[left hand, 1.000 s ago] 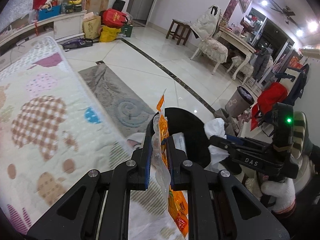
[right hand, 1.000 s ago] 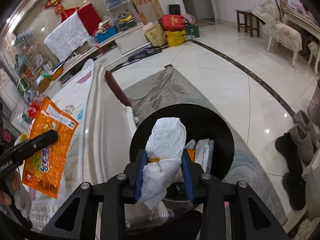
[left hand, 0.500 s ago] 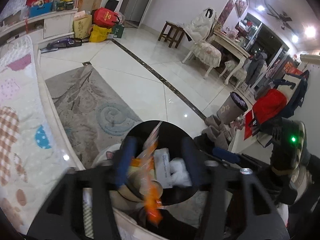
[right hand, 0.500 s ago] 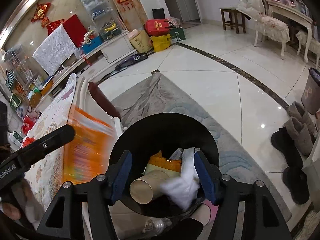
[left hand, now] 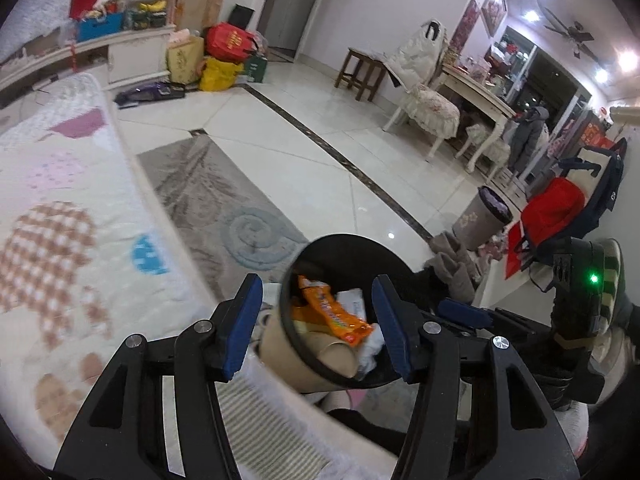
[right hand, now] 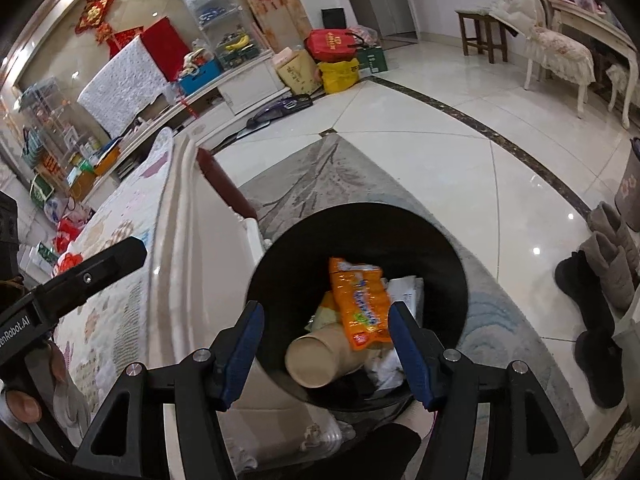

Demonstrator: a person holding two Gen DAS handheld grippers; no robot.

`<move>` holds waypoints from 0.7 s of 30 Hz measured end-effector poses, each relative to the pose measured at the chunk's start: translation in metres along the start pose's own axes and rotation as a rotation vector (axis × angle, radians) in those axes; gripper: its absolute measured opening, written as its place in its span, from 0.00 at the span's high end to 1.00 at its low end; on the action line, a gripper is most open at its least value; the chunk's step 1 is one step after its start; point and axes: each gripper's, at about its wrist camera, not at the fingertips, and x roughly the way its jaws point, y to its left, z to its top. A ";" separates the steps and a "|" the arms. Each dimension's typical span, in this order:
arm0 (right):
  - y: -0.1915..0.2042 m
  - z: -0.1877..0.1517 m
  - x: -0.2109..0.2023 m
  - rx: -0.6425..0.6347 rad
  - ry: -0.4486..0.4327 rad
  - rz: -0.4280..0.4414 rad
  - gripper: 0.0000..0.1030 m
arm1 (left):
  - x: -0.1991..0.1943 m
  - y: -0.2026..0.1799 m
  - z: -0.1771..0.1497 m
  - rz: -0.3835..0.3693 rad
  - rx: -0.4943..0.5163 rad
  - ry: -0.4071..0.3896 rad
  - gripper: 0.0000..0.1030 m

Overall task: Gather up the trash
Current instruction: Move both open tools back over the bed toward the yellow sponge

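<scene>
A black round trash bin (right hand: pixel 448 248) stands on the floor beside the quilted sofa; it also shows in the left wrist view (left hand: pixel 304 252). Inside lie an orange snack wrapper (right hand: pixel 360 304), a brown paper cup (right hand: pixel 316 360) and crumpled white tissue (right hand: pixel 384 368). The wrapper (left hand: pixel 332 312) and cup (left hand: pixel 336 358) show in the left wrist view too. My left gripper (left hand: pixel 316 320) is open and empty above the bin's near rim. My right gripper (right hand: pixel 326 344) is open and empty above the bin.
The quilted sofa cover (left hand: pixel 60 220) lies to the left. A grey rug (right hand: pixel 340 176) lies under the bin. Boots (right hand: pixel 604 276) stand on the tiles at right. A second small bin (left hand: pixel 480 220), chairs (left hand: pixel 424 100) and bags (right hand: pixel 332 44) stand farther off.
My left gripper opened and dropped the orange wrapper into the bin. My right gripper opened and dropped the white tissue into the bin. Both now hover open above it.
</scene>
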 end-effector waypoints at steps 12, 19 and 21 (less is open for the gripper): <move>0.069 -0.008 -0.002 -0.127 0.019 0.041 0.39 | -0.068 0.052 -0.027 0.163 -0.027 -0.084 0.46; 0.118 -0.008 -0.007 -0.194 0.018 0.099 0.38 | -0.109 0.082 -0.043 0.235 -0.060 -0.128 0.46; 0.135 -0.008 -0.007 -0.220 0.019 0.115 0.38 | -0.120 0.090 -0.045 0.253 -0.076 -0.138 0.46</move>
